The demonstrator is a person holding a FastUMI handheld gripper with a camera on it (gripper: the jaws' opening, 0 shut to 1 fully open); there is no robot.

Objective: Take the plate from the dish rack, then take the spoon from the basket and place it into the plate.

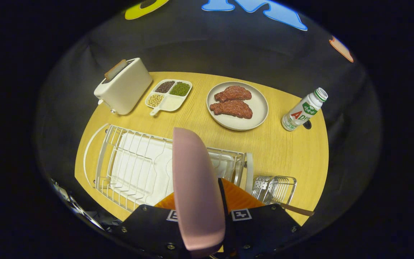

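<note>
The gripper is gripping the pink round plate edge-on between its fingers, above the white wire dish rack. The plate is hiding both fingertips. In the wire basket just right of the fingers, only the spoon's brown handle is showing.

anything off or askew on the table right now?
Nothing spilled or damaged. The pink plate stands on edge between the fingers of the gripper, above the dish rack, as expected mid-lift. The bottle seems to lean, though that may be lens distortion. A slice sticks out of the toaster.
</note>
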